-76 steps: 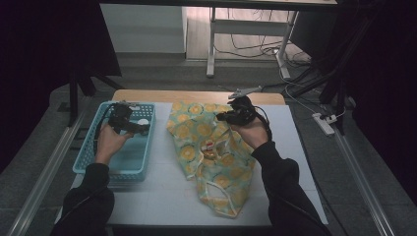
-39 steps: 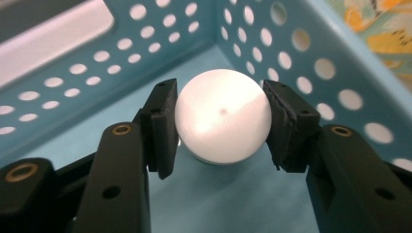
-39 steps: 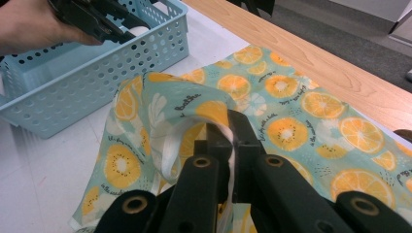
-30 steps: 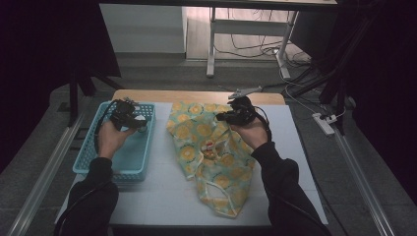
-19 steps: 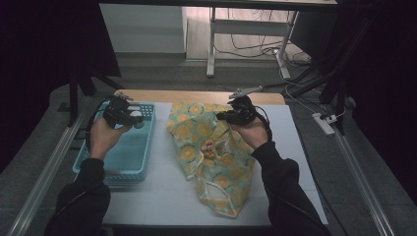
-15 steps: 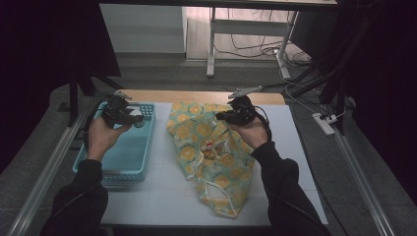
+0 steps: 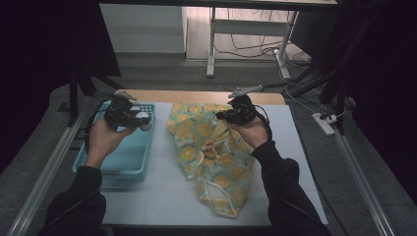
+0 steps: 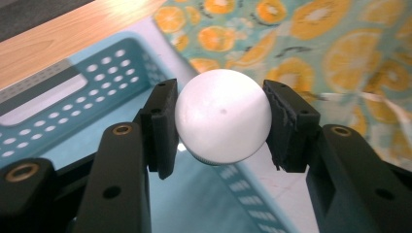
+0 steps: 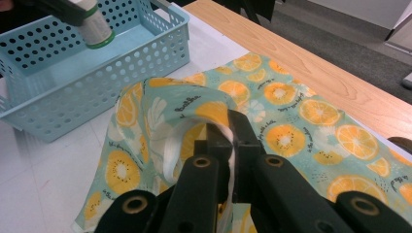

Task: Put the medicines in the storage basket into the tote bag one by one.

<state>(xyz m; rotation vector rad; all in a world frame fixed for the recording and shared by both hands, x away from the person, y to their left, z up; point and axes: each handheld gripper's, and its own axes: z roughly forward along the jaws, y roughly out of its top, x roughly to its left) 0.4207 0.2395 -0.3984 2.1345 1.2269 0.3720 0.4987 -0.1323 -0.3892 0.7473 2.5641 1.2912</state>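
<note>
Your left hand-held gripper (image 8: 221, 121) is half spread and clamped on the white round-capped bottle (image 8: 222, 115), held above the blue basket (image 7: 129, 162) — out of it, not yet in the fruit-print bag (image 7: 216, 162) on the bench (image 7: 162, 196). Your right hand-held gripper (image 9: 227, 136) is pressed together, pinching the bag's rim up — the mouth looks open, so carrying the bottle across and dropping it in remains.
</note>
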